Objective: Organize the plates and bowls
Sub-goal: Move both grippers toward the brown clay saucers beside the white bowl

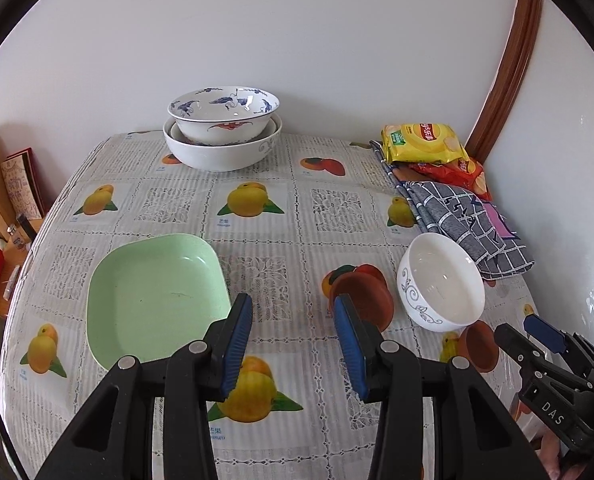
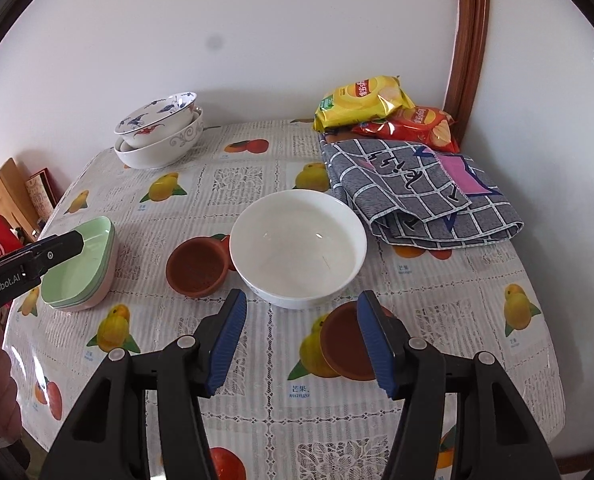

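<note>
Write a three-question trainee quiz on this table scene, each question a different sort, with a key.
1. True or false: the blue-patterned bowl sits nested inside a larger white bowl.
2. Multiple choice: nearest the right tool is A) the green dish stack, B) the white bowl, C) the yellow snack bag.
3. Fill in: the checked cloth lies partly over the ____ snack bag.

Key: 1 true; 2 B; 3 red.

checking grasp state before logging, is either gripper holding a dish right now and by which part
Nothing is held. The left gripper and the right gripper both stand open over the table with only tablecloth between their jaws.
</note>
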Action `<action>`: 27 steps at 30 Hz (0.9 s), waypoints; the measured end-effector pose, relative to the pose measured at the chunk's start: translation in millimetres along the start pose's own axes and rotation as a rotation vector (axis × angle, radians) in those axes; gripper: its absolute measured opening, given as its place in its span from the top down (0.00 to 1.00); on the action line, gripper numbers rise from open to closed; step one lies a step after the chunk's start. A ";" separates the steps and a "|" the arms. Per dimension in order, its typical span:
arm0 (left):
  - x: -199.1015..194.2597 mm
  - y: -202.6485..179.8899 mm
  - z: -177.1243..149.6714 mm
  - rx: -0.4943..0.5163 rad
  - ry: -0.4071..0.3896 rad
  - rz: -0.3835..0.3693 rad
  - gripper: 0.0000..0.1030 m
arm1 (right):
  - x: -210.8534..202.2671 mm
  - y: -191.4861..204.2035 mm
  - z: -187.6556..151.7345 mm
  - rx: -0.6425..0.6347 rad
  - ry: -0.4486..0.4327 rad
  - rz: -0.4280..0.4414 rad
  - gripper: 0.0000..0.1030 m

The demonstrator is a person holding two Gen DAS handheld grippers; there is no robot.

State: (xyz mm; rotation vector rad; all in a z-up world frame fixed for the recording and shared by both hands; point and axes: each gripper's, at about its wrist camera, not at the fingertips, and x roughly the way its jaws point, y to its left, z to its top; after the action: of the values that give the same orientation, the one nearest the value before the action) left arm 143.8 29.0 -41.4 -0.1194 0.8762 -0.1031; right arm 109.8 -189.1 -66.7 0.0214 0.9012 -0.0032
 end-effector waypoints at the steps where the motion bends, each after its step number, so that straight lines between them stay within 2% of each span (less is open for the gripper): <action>1: 0.7 -1.4 -0.1 0.003 0.003 -0.005 0.61 | 1.3 -1.6 -0.3 0.006 0.004 0.002 0.45; 9: 5.2 -1.4 1.9 0.003 0.019 -0.027 0.61 | 6.7 -3.5 -1.5 0.013 0.020 -0.003 0.45; 18: 9.5 2.8 1.5 0.000 0.038 -0.058 0.61 | 1.0 0.0 2.0 0.010 -0.013 -0.019 0.45; 27: 14.1 2.9 3.1 0.016 0.051 -0.053 0.61 | 1.1 -8.0 5.4 0.038 -0.021 -0.039 0.45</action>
State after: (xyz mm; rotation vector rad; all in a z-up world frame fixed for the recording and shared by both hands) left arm 155.2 30.1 -50.5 -0.1253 0.9229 -0.1637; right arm 114.7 -197.3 -64.4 0.0392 0.8809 -0.0564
